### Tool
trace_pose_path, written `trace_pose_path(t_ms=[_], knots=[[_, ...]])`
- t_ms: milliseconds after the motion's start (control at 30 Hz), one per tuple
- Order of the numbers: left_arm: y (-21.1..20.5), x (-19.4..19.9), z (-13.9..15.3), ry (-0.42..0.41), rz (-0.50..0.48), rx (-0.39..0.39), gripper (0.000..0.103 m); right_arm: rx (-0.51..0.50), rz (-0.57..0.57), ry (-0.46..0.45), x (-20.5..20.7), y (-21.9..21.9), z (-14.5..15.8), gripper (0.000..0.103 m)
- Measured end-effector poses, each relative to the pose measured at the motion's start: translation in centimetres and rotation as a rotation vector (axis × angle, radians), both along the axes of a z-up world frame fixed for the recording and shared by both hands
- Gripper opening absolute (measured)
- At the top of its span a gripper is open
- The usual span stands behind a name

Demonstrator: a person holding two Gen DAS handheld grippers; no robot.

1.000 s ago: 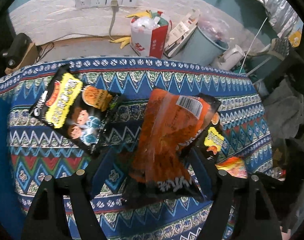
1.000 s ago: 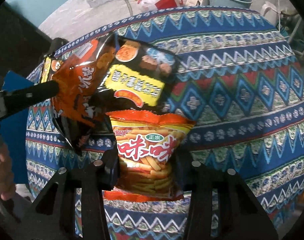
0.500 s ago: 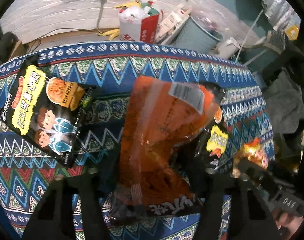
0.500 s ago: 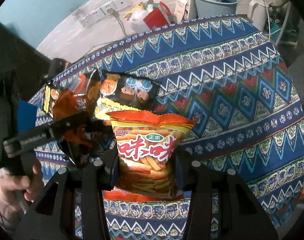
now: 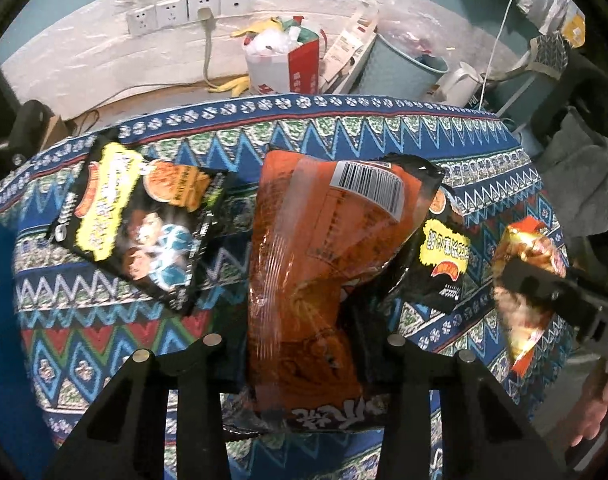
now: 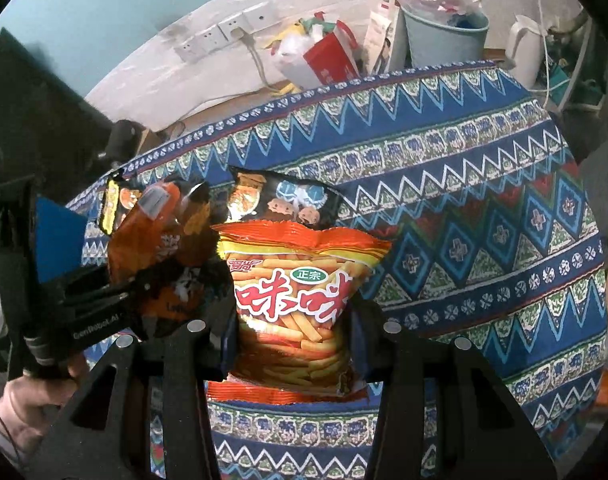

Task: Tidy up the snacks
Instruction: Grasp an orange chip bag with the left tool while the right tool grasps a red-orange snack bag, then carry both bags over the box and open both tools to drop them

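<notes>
On the patterned tablecloth point(image 5: 343, 136) an orange-and-black snack bag point(image 5: 323, 240) stands between the fingers of my left gripper point(image 5: 300, 356). Its jaws are closing and the pads press the bag's lower half. In the right wrist view this bag point(image 6: 152, 236) hangs off the cloth at the left. My right gripper point(image 6: 292, 340) is shut on a red-and-yellow bag of snack sticks point(image 6: 300, 292), held above the cloth. A black-and-yellow bag point(image 5: 140, 220) lies flat at the left. A second black bag point(image 5: 443, 264) lies partly under the orange one.
Beyond the table's far edge stand a red-and-white paper bag of rubbish point(image 5: 284, 64), a teal bin point(image 5: 403, 68) and a white kettle point(image 5: 459, 80). Wall sockets point(image 5: 188, 8) sit above them. A blue object point(image 5: 0, 280) borders the table's left side. A hand point(image 6: 24, 400) grips the left tool.
My left gripper's jaws have come together on the orange bag. My right gripper has risen a little with the snack-stick bag and now shows at the right of the left wrist view.
</notes>
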State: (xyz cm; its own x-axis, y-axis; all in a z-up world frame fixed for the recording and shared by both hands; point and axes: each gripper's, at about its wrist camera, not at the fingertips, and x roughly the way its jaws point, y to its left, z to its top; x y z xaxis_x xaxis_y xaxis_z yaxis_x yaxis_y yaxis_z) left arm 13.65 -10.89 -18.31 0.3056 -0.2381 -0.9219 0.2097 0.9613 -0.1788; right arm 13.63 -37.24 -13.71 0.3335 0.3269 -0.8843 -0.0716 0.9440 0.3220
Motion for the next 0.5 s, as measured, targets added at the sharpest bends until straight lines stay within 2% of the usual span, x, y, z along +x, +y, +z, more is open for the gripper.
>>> trace_pose_path(t_ms=[500], knots=[[2.9,-3.5,5.9,-0.13,0.018,0.035,0.04,0.019,0.046,-0.088,-0.5,2.2,3.6,0.044]])
